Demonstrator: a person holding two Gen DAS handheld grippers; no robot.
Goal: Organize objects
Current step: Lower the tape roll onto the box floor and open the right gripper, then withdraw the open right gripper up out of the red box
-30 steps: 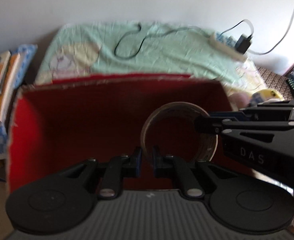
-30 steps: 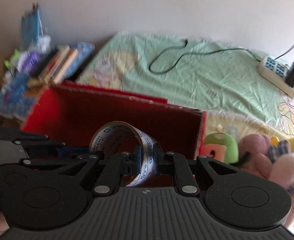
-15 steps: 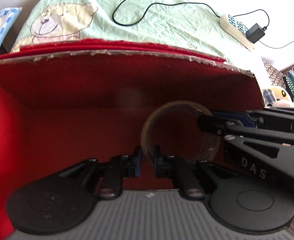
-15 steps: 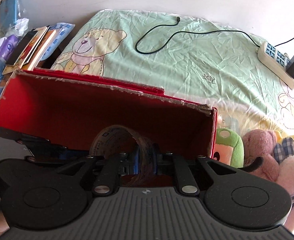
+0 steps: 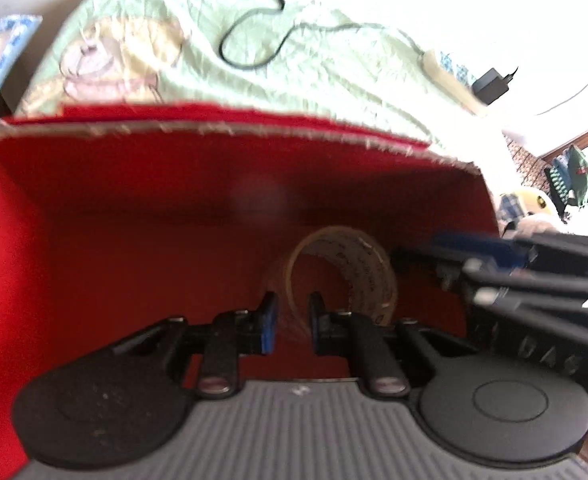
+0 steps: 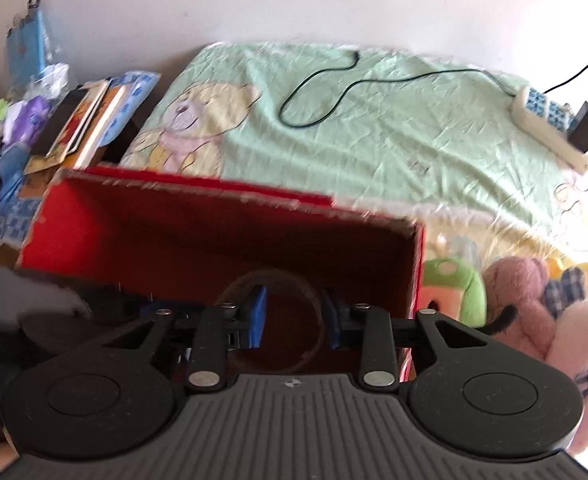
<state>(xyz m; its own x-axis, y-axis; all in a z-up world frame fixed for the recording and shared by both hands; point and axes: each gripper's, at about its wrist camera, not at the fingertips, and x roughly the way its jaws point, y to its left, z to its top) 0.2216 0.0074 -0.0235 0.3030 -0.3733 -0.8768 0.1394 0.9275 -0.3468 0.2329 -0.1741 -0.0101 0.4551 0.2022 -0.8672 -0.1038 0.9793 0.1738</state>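
My left gripper (image 5: 292,322) and right gripper (image 6: 294,316) both stand parted around the tape roll (image 5: 343,276) inside the red box (image 5: 134,216); blur hides any contact at twelve o'clock.

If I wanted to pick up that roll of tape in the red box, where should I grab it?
Pinch the tape roll across its thin wall, one finger inside the hole and one outside, coming from above. It seems to stand on edge inside the red box, so the top rim is likely easiest to reach.

A bed (image 6: 393,128) draped in a pale green bear-print sheet (image 6: 433,148) is set against a plain white wall (image 6: 294,0).
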